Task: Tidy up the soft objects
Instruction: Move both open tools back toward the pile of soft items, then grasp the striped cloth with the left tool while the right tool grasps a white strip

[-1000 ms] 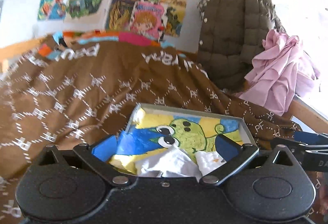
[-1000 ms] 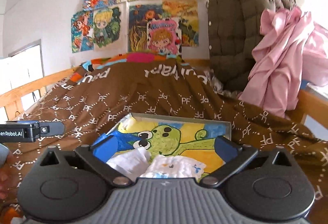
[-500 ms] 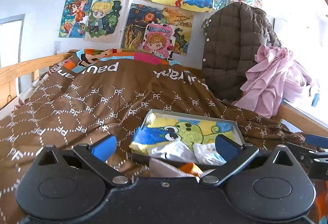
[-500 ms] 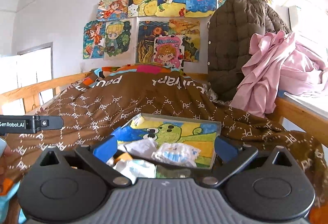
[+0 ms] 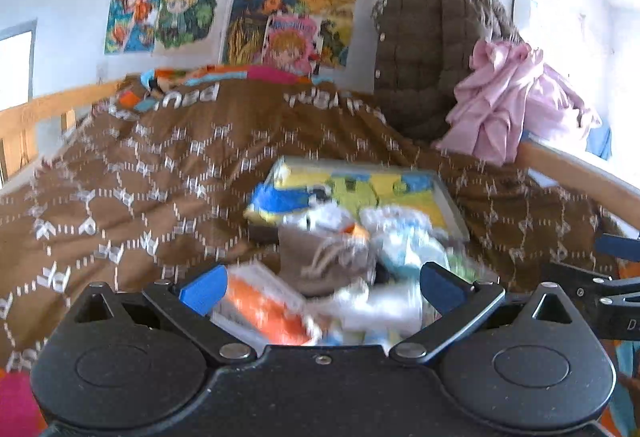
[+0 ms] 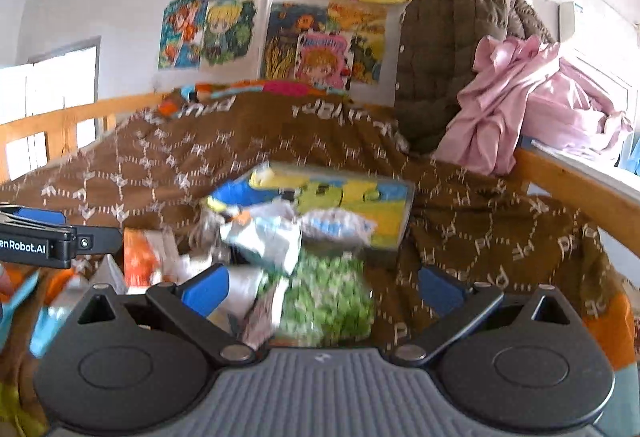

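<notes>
Soft items [image 5: 340,269] lie in a loose heap just ahead of the left hand-held gripper [image 5: 322,283], spilling onto the near edge of the tray [image 5: 448,197] beyond; blur hides detail. A green piece [image 6: 328,301] sits between the fingers of the right hand-held gripper [image 6: 322,285]. Both sets of jaws stand apart, holding nothing. Judgement: sorting is barely begun; most of the heap remains on the bed [image 5: 132,173].

Both grippers are black with round hubs, silver screws and blue fingertip pads [image 5: 203,288]; the right gripper [image 6: 324,291] has a ribbed grey centre.
</notes>
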Available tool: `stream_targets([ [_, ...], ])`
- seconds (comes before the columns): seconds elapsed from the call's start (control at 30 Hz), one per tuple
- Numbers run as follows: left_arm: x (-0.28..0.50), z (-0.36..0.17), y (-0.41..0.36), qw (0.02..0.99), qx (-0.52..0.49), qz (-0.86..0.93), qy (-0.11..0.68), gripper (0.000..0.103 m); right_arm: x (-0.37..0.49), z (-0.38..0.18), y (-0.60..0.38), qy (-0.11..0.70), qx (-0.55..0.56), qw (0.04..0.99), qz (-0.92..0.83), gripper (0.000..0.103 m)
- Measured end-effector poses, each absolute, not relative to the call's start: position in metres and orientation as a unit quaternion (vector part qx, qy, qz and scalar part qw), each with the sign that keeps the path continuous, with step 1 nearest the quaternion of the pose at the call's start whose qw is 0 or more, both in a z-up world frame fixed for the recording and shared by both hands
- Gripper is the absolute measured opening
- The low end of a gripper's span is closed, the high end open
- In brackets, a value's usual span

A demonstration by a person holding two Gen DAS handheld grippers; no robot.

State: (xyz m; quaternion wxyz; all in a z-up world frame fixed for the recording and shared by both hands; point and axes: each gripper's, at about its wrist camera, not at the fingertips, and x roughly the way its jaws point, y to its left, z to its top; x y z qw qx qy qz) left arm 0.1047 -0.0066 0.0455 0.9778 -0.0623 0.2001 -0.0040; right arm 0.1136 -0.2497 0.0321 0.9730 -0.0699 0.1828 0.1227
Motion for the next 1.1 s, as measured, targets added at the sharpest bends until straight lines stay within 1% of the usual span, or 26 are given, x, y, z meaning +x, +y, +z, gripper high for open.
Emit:
stream_targets([
  [0.27,0.092,0.014,-0.006,0.972,-0.048,-0.006,0.231,0.102,0.120,0.014,-0.259,0.223,-0.050,0.966,0.122,0.103],
  [0.7,0.093,-0.012,-0.036,0.960,0.029,-0.051,0.274,0.102,0.133,-0.008,-0.257,0.269,-0.043,0.952,0.142,0.103],
  [1.1,0.111,-0.020,-0.063,0.952,0.103,-0.064,0.281,0.102,0.150,-0.014,-0.259,0.255,0.016,0.953,0.161,0.102],
])
